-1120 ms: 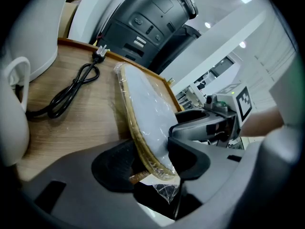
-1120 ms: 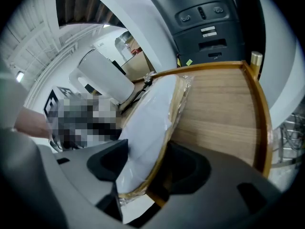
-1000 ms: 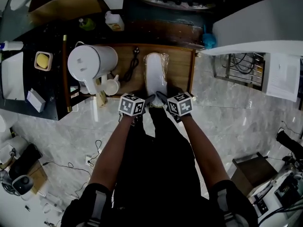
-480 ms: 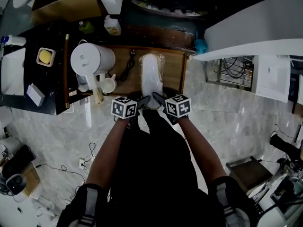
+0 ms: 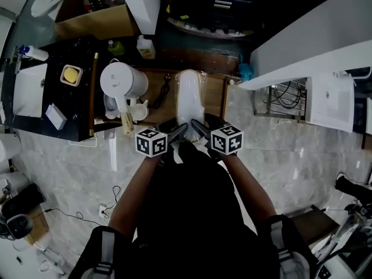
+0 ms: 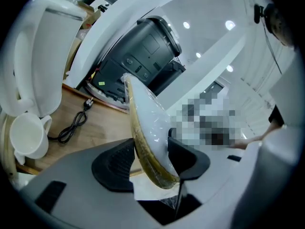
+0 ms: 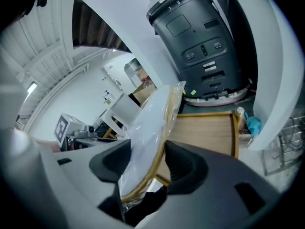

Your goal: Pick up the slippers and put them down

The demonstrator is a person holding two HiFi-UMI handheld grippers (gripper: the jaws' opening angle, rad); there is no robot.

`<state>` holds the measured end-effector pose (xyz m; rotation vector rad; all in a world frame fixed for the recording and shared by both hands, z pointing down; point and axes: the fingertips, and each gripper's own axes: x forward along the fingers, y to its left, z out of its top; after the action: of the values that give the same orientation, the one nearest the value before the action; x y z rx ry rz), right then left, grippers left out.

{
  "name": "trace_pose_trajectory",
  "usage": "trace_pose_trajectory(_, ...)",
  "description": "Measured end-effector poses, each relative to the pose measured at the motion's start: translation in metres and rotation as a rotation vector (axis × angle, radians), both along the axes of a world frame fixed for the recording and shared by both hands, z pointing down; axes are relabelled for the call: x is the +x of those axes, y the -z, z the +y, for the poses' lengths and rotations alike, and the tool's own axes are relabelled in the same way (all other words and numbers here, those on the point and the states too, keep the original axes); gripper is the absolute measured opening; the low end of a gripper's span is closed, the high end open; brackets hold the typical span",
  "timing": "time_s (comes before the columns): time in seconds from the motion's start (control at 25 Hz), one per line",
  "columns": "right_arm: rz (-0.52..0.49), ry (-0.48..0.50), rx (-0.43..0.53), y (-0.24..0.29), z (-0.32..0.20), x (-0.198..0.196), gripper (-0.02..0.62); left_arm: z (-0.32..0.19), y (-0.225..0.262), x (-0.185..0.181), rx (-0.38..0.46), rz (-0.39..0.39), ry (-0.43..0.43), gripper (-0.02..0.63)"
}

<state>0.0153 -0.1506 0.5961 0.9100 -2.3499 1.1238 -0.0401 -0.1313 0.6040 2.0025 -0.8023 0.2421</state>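
Black jaws of the left gripper (image 6: 150, 160) clamp the near end of the clear-wrapped white pair of slippers (image 6: 145, 123) with tan soles, held over the wooden tray (image 5: 216, 95). The right gripper (image 7: 143, 163) pinches that same end from the other side. The pack looks light, floppy and slick in its film, so the firmer sole rim seems the safest hold.
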Motion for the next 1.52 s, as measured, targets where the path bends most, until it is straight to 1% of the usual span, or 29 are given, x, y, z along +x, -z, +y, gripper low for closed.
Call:
trace_pose_trajectory(0.28,-0.083,-0.005,0.072,0.056,0.006,0.000,0.229,0.004,0.057,-0.002,0.084,0.040,0.029,0.224)
trace_pose_trajectory(0.36,-0.093,-0.003,0.086,0.068,0.009,0.003,0.229,0.007,0.070,0.001,0.100,0.050,0.033,0.224)
trace_pose_trajectory(0.52,-0.099,0.008,0.107,0.087,0.018,0.006,0.229,0.017,0.091,0.004,0.111,0.102,0.059,0.222)
trace_pose_trajectory(0.72,-0.125,0.012,0.136,0.105,0.026,0.007,0.229,0.023,0.112,0.005,0.156,0.088,0.049,0.224)
trace_pose_trajectory(0.96,-0.164,-0.011,0.133,0.117,0.030,0.015,0.230,0.026,0.125,0.012,0.183,0.078,0.029,0.224)
trace_pose_trajectory(1.16,-0.174,-0.021,0.150,0.124,0.031,0.018,0.229,0.026,0.129,0.015,0.203,0.069,0.026,0.222)
trace_pose_trajectory(1.52,-0.182,-0.022,0.156,0.123,0.031,0.022,0.229,0.026,0.128,0.018,0.199,0.066,0.016,0.201)
